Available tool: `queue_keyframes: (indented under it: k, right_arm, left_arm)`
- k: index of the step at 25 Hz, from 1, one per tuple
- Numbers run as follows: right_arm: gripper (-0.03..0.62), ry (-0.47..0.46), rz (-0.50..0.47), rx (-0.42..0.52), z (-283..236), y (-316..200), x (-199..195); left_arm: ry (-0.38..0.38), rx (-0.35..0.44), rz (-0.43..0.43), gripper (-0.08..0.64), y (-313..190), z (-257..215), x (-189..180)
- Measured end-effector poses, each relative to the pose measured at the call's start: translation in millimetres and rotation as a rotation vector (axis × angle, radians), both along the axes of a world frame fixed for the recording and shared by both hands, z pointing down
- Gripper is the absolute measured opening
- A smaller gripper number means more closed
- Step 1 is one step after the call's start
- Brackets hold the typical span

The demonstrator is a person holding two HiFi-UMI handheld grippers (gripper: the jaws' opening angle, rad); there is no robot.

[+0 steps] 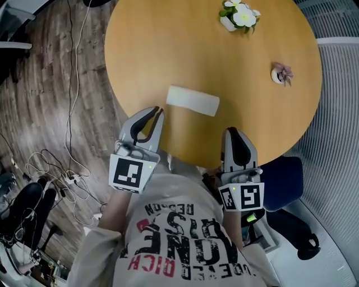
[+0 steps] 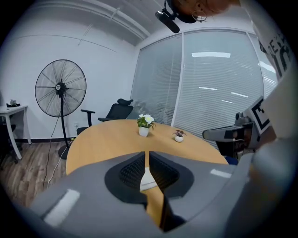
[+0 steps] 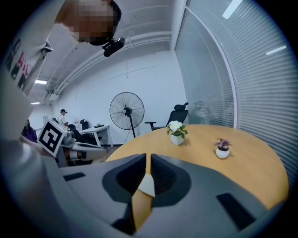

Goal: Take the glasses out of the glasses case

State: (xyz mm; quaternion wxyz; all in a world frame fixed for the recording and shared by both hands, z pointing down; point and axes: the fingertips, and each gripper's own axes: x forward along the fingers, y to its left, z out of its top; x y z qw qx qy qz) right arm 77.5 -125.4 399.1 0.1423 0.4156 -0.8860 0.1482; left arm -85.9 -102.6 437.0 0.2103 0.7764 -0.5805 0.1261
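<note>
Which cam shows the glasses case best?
Head view: the whole white glasses case lies unobstructed on the table. Both gripper views show only a sliver of it through the gap in their tongs.

A round, orange-brown wooden tabletop [image 1: 258, 117] fills the upper middle of the frame. A white oblong glasses case [image 1: 192, 101] lies closed and slightly slanted near its lower edge. At the top sits a small white pot of white flowers [image 1: 239, 15], and toward the right a small white pot with a purplish plant [image 1: 280, 74]. The left tool [image 1: 159, 112] reaches in from lower left, its tips together just beside the case's left end. The right tool [image 1: 231, 132], jaws together, points at the tabletop's lower rim, well apart from the case. Loose cables [image 1: 56, 165] trail over the grey wood-plank floor [image 1: 33, 84] at left.
</note>
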Motion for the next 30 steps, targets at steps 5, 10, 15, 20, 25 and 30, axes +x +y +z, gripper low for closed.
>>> queue_keyframes:
  k: [5,10,15,20,25,30]
  right_arm:
    - [0.026,0.040,-0.042,0.002,22,-5,-3]
    - [0.026,0.218,-0.157,0.059,48,-8,-9]
    - [0.105,0.419,-0.286,0.078,85,-4,-17]
    - [0.139,0.534,-0.367,0.087,117,-1,-24]
    - [0.164,0.712,-0.455,0.130,144,1,-27]
    - [0.164,0.809,-0.480,0.193,152,-3,-27]
  left_arm:
    - [-0.042,-0.005,0.011,0.038,0,24,-1]
    - [-0.092,-0.058,0.049,0.077,-1,53,-3]
    - [-0.139,-0.123,0.116,0.123,-4,82,1]
    - [-0.172,-0.189,0.189,0.132,-4,110,12]
    - [-0.190,-0.234,0.210,0.132,-2,130,18]
    - [-0.207,-0.239,0.221,0.132,-6,132,22]
